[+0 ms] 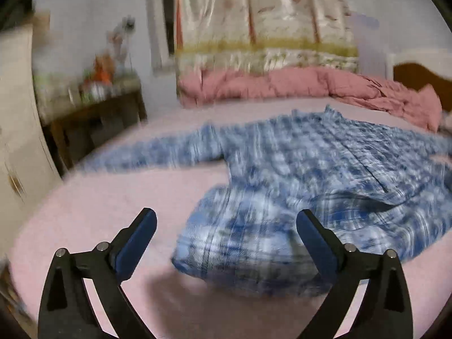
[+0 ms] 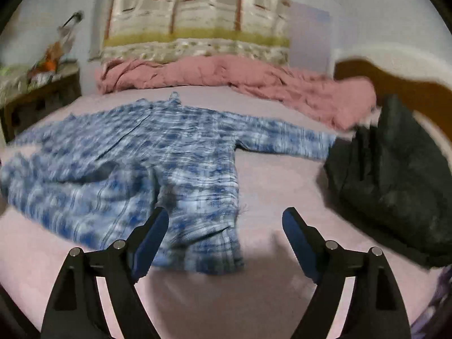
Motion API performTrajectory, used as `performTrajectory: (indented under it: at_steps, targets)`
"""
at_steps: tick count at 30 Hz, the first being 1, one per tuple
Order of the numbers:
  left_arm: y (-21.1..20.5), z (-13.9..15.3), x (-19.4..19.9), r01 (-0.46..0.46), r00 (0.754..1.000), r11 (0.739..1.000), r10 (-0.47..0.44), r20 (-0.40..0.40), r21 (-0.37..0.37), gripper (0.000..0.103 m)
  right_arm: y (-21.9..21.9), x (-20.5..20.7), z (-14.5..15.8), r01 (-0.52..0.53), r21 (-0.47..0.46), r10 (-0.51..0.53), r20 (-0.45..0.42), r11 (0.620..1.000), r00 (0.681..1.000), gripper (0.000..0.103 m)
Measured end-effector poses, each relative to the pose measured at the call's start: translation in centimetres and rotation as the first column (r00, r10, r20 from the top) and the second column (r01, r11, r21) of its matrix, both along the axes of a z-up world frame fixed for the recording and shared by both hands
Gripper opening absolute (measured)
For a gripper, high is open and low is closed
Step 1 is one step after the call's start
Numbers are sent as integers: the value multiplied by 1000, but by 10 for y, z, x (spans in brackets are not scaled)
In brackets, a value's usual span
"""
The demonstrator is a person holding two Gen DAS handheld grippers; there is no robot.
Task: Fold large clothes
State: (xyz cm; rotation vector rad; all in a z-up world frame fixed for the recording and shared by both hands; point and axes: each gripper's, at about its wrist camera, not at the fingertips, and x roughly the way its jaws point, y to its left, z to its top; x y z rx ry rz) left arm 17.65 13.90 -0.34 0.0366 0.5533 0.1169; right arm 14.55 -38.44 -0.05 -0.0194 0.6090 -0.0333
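Note:
A blue and white plaid shirt (image 1: 296,175) lies spread on the pink bed sheet (image 1: 113,203), collar toward the far side, sleeves stretched out to both sides. It also shows in the right wrist view (image 2: 147,163). My left gripper (image 1: 226,223) is open and empty, hovering above the shirt's near left hem corner. My right gripper (image 2: 226,220) is open and empty, above the shirt's near right hem corner. Both views are blurred by motion.
A rumpled pink blanket (image 1: 282,84) lies along the far side of the bed below a patterned curtain (image 1: 262,14). A dark garment (image 2: 395,175) is heaped at the right. A cluttered wooden side table (image 1: 93,113) stands at the left; a wooden headboard (image 2: 395,79) at the right.

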Motion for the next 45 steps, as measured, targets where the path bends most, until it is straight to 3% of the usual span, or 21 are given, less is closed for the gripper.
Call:
performTrajectory:
  at_steps: [2, 4, 6, 7, 8, 9, 10, 11, 13, 15, 17, 20, 21, 23, 24, 25, 31, 34, 36, 39, 45]
  targets:
    - [11, -14, 13, 23, 997, 995, -30, -72, -94, 92, 2, 8, -8, -122, 60, 124, -29, 991, 992, 84]
    - [14, -22, 21, 57, 991, 989, -73, -116, -138, 69, 18, 12, -17, -223, -10, 222, -48, 975, 974, 84]
    - [5, -28, 21, 90, 986, 987, -108, -128, -135, 27, 37, 15, -27, -291, -90, 282, -95, 953, 955, 84]
    - [-3, -28, 18, 117, 984, 986, -130, -120, -115, 20, 42, 16, -30, -302, -103, 292, -103, 948, 951, 83]
    - [-9, -29, 18, 118, 985, 989, -127, -114, -87, 6, 46, 20, -32, -294, -128, 281, -112, 947, 953, 79]
    - [-13, -30, 18, 100, 988, 994, -106, -112, -52, 3, 46, 28, -33, -249, -148, 232, -126, 957, 965, 54]
    - [-14, -31, 18, 87, 990, 996, -90, -107, -34, 3, 44, 34, -34, -204, -152, 184, -134, 967, 974, 18]
    - [-15, -32, 18, 75, 992, 997, -77, -100, -25, 3, 36, 42, -31, -118, -141, 102, -118, 983, 988, 7]
    - [-14, -35, 19, 47, 993, 999, -47, -104, -6, 3, 22, 50, -20, 17, -124, -22, -41, 992, 999, 6]
    - [-13, -37, 23, 36, 992, 999, -34, -122, 11, 5, 3, 56, -8, 183, -131, -179, 44, 974, 983, 6]
    - [-13, -40, 24, 27, 991, 999, -24, -133, 22, 8, -11, 61, -4, 220, -98, -217, 43, 971, 975, 6]
    - [-12, -39, 21, 30, 994, 999, -28, -105, 18, 15, -17, 49, -2, 166, -6, -165, 46, 986, 985, 6]
    - [-11, -37, 18, 29, 996, 999, -28, -87, 16, 22, -14, 40, -2, 115, 17, -116, 59, 993, 991, 8]
    - [-11, -34, 12, 21, 999, 1000, -20, -48, 22, 35, -5, 24, -4, 46, 32, -48, 79, 998, 996, 31]
    - [-11, -33, 9, 6, 1000, 999, -5, -30, 34, 39, 1, 17, -6, 22, 25, -24, 92, 999, 995, 61]
    - [-12, -31, 7, -10, 1000, 999, 11, -16, 49, 39, 7, 12, -9, 21, 9, -21, 100, 1000, 995, 73]
    - [-17, -24, -6, -37, 997, 996, 30, 75, 84, 46, 39, -3, -25, -17, -74, 23, 75, 997, 997, 77]
    - [-14, -21, -14, -43, 993, 997, 35, 117, 71, 50, 48, 2, -37, 19, -134, -14, 39, 991, 999, 78]
    - [-11, -19, -17, -48, 990, 997, 40, 136, 57, 56, 49, 2, -37, 12, -140, -7, 40, 990, 999, 78]
    - [-7, -18, -18, -47, 989, 998, 42, 143, 38, 57, 49, -2, -36, 10, -135, -3, 55, 991, 998, 85]
    - [-7, -18, -19, -46, 988, 998, 40, 146, 35, 60, 46, 2, -40, 30, -131, -25, 36, 991, 999, 85]
